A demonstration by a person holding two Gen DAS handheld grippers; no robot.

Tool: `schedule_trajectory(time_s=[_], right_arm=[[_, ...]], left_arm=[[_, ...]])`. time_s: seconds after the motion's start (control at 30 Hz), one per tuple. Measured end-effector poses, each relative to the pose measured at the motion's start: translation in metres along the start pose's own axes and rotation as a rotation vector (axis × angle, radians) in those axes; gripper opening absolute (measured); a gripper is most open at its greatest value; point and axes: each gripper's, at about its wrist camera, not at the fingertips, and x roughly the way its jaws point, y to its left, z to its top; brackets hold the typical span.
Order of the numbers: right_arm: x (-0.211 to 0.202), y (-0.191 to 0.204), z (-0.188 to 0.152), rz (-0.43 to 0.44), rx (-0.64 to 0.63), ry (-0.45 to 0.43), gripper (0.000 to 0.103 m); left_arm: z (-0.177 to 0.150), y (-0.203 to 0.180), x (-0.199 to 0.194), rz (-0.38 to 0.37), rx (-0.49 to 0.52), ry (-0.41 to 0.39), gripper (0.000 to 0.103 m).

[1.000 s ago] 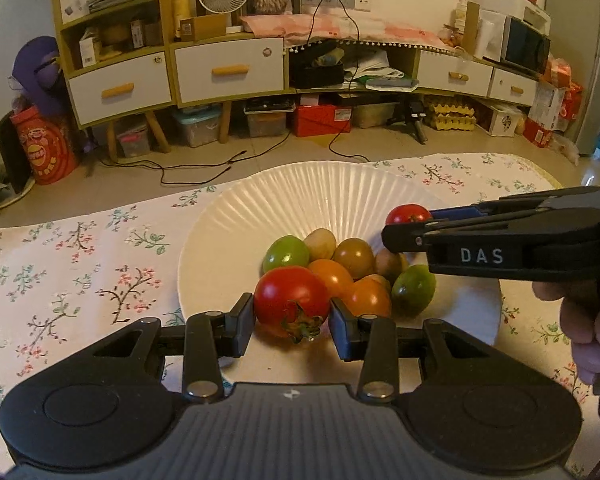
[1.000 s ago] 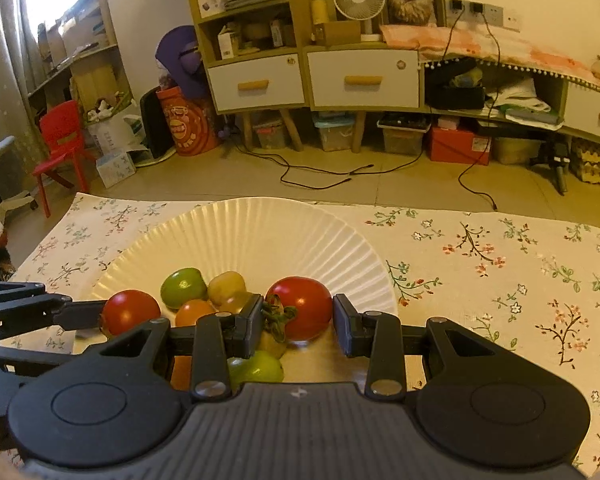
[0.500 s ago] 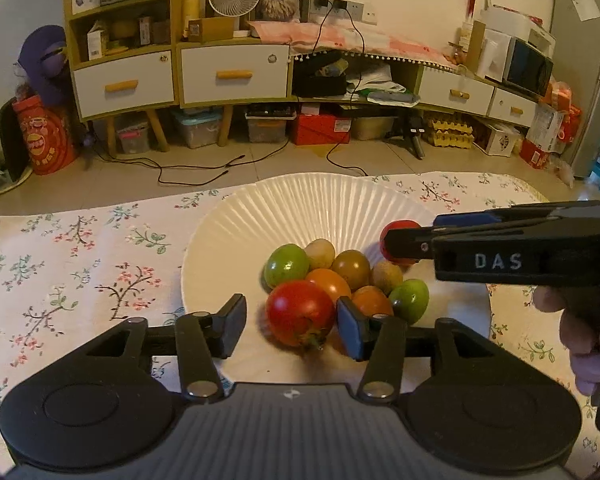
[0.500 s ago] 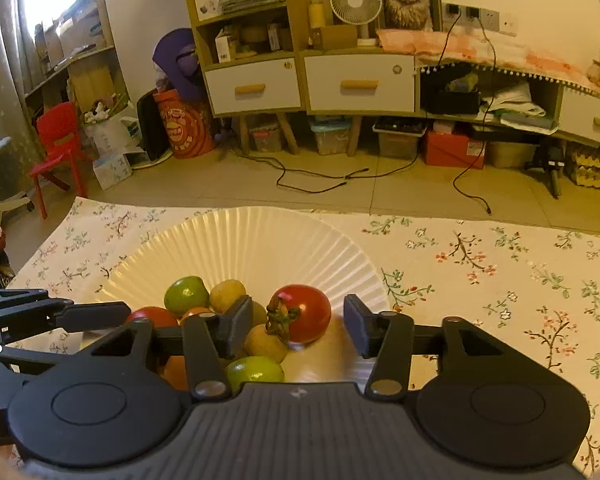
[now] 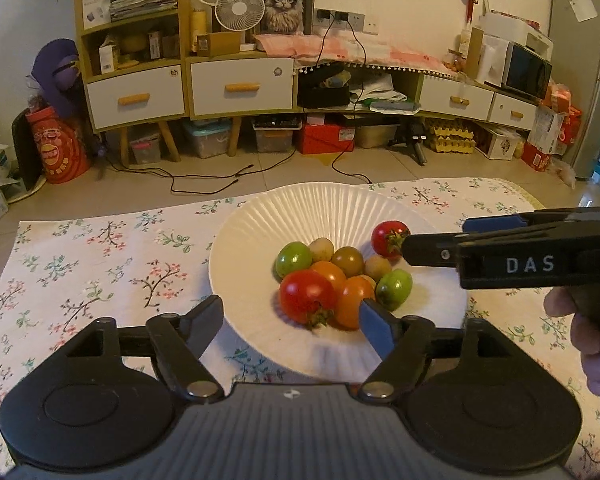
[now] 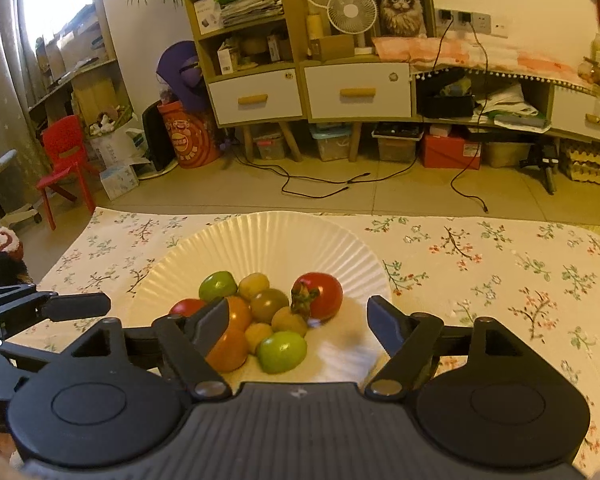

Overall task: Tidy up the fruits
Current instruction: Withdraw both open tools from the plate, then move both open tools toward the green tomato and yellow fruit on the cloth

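Observation:
A white ribbed plate on the floral tablecloth holds several small tomatoes, red, orange, green and yellowish. A large red tomato lies at the near side of the pile, just beyond my open left gripper. Another red tomato with a green stalk lies at the pile's right, just beyond my open right gripper. Both grippers are empty. The right gripper also shows from the side in the left wrist view, its tip by that tomato.
The floral tablecloth covers the table around the plate. Beyond the table's far edge are the floor, cables and shelves with drawers. A red child's chair stands far left.
Both grippers opened and let go of their red tomatoes, which now rest on the plate. Both grippers have drawn back and up from the pile.

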Motion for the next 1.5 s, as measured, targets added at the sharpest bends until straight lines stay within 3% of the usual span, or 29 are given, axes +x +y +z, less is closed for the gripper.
schedule_trajectory(time_s=[0.8,1.1,1.5], right_arm=[[-0.038,0.010,-0.040,0.028,-0.048,0.015,0.082],[-0.047,0.018,-0.059,0.020,-0.113,0.017,0.083],[-0.056,0.037,-0.077,0.040,-0.214,-0.014,0.089]], left_arm=[[-0.043,0.006,-0.037,0.028,-0.034,0.050,0.089],[-0.069,0.003,-0.046,0.053,-0.008,0.062,0.090],[-0.094,0.014,-0.058,0.081,0.009,0.059,0.099]])
